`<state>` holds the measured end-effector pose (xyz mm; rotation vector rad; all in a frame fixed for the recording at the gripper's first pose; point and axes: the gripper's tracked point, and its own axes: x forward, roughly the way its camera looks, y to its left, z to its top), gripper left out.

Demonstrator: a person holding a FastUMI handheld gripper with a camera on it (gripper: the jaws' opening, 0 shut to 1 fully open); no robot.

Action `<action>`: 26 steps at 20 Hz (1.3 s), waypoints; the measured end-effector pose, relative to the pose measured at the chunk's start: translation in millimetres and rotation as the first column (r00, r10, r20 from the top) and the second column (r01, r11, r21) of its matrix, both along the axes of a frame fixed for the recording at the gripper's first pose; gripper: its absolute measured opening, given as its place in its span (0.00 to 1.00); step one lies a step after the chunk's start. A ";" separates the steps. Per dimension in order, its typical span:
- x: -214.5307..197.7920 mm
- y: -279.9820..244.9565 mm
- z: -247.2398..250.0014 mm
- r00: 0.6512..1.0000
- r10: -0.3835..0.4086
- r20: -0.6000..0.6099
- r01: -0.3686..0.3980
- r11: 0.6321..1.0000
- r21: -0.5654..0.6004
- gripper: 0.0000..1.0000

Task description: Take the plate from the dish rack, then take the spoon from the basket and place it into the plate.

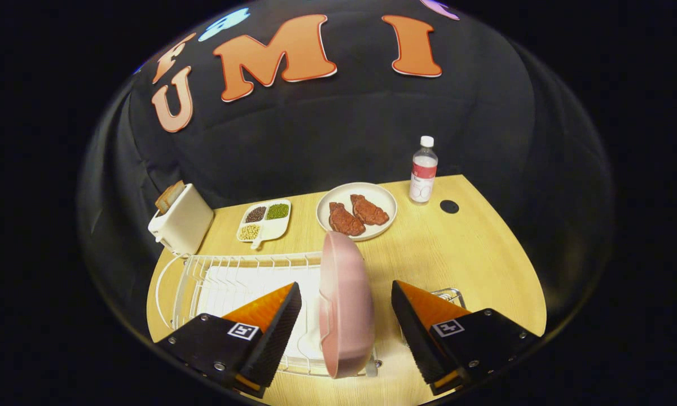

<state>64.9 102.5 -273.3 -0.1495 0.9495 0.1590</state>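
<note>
A pink plate (344,301) stands on edge in the white wire dish rack (225,276), at the rack's right end. My gripper (347,301) is open, one finger on each side of the plate. Gaps show between both pads and the plate, so neither finger presses on it. Just right of the right finger, part of a wire basket (450,294) peeks out; what it holds is hidden.
Beyond the rack on the wooden table sit a white toaster (181,225) with bread, a divided dish (264,221) of beans, a plate with two pieces of meat (356,211), and a water bottle (423,170). A dark round hole (449,206) lies near the bottle.
</note>
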 end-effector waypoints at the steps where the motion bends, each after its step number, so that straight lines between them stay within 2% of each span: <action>1: 0.3 1.6 -4.5 1.000 0.003 -0.009 -0.003 1.000 -0.006 0.94; 3: -1.4 3.1 -10.9 1.000 0.010 -0.025 -0.011 1.000 -0.021 0.84; 7: 4.1 0.4 -13.7 1.000 -0.012 -0.007 0.011 0.999 -0.051 0.49; 8: 3.6 -0.8 -15.4 1.000 -0.014 -0.006 0.013 0.998 -0.058 0.34; 11: 10.4 -16.0 -7.8 0.998 -0.037 0.041 0.042 0.992 -0.121 0.30; 13: 14.4 -17.6 1.0 0.996 -0.057 0.065 0.064 0.991 -0.117 0.27; 19: 16.2 -23.9 15.4 0.992 -0.063 0.110 0.081 0.984 -0.161 0.27; 25: 24.4 -12.5 39.9 0.983 0.002 0.183 0.042 0.971 -0.235 0.26; 26: 24.3 -6.7 48.1 0.982 0.010 0.188 0.032 0.975 -0.219 0.25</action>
